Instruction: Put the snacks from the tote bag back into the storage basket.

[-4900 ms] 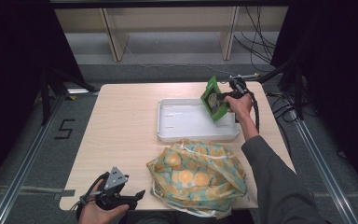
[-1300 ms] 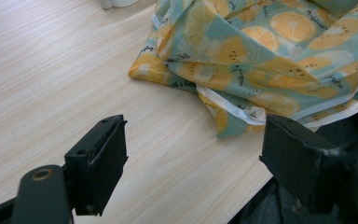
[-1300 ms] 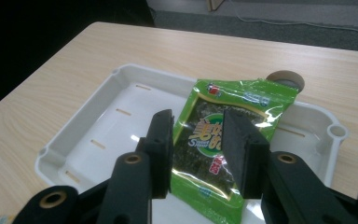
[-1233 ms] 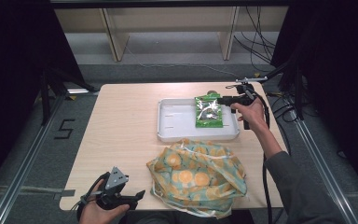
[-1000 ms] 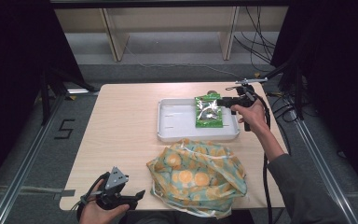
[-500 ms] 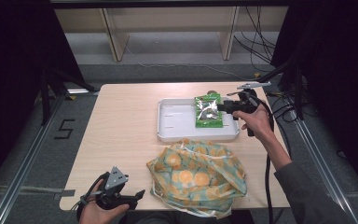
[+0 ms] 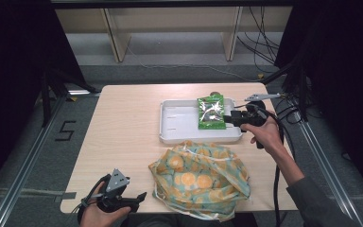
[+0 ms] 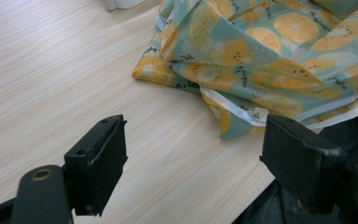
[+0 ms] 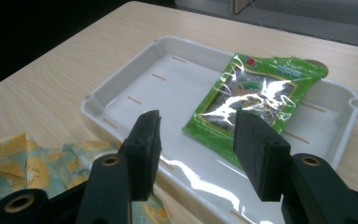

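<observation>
A: High view first: we note the green packet [image 7: 211,112] lying flat in the right end of the white tray [image 7: 179,124], its far end resting on the tray's far rim. We log the right gripper [image 7: 228,118] at the tray's right edge, held by the right hand [image 7: 264,132], jaws pointing at the packet.

B: Right gripper view agrees. We see the right gripper [image 9: 196,142] with its two black jaws parted and nothing pinched between them; the jaws have just been opening. We record it as released. The packet [image 9: 256,100] lies beyond the jaw tips, apart from both pads, and glare crosses its clear film.

A: We also mark the cloth bag [image 7: 201,179] with the orange-slice print, slumped on the table [image 7: 123,123] just in front of the tray, near the front edge. Whether cloth and tray touch, we cannot tell from above.

B: In the right gripper view a corner of that bag [image 9: 32,161] shows at lower left, beside the tray [image 9: 135,88].

A: Left gripper [image 7: 139,198]: we find it at the table's front left corner in the left hand [image 7: 99,215], well apart from the tray.

B: Left gripper view shows the left gripper [image 8: 193,163] with jaws wide apart and only bare table [image 8: 51,79] between them. Released, empty. The bag [image 8: 270,60] lies ahead and to the right of the jaws, its white-trimmed hem nearest the right jaw, not touching it as far as we see.
</observation>
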Demonstrator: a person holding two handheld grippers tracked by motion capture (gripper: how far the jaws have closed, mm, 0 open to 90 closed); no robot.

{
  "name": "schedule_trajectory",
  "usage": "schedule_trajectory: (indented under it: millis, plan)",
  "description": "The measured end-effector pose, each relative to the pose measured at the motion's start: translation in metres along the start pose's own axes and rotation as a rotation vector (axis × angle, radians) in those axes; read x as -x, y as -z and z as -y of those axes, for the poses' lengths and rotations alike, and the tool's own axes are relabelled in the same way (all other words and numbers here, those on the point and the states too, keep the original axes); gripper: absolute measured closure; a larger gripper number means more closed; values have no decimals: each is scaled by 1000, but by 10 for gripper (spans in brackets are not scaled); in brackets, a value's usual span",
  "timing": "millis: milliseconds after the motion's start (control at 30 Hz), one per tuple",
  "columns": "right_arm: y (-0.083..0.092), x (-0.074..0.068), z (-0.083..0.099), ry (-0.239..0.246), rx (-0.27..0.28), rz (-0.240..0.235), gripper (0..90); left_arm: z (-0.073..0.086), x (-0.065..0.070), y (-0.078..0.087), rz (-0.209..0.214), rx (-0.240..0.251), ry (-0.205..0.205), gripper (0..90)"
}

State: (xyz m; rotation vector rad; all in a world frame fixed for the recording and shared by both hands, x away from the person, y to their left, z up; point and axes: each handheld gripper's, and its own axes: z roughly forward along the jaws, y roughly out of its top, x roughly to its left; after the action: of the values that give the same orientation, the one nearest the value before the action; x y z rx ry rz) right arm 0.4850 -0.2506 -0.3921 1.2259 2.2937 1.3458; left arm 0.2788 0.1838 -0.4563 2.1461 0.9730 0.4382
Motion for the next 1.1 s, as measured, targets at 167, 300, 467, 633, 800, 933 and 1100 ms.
schedule_trajectory:
  millis: [167,300,467,633,800,933,1100]
  plan:
    - [6,5,9,24,1,2,511,0,0,0,-5,6,4,215]
    - [14,3,16,0,-3,4,505,0,0,0,0,1,-2,214]
    - [22,4,26,-9,-5,5,492,0,0,0,0,6,2,215]
    - [29,5,36,-6,-9,13,481,0,0,0,0,7,1,215]
    - [32,5,45,-9,-21,9,470,0,0,0,-1,2,1,214]
    - [35,5,49,10,-21,5,457,0,0,0,-7,4,-3,214]
    - [39,0,54,2,-14,4,437,1,1,0,-7,8,23,213]
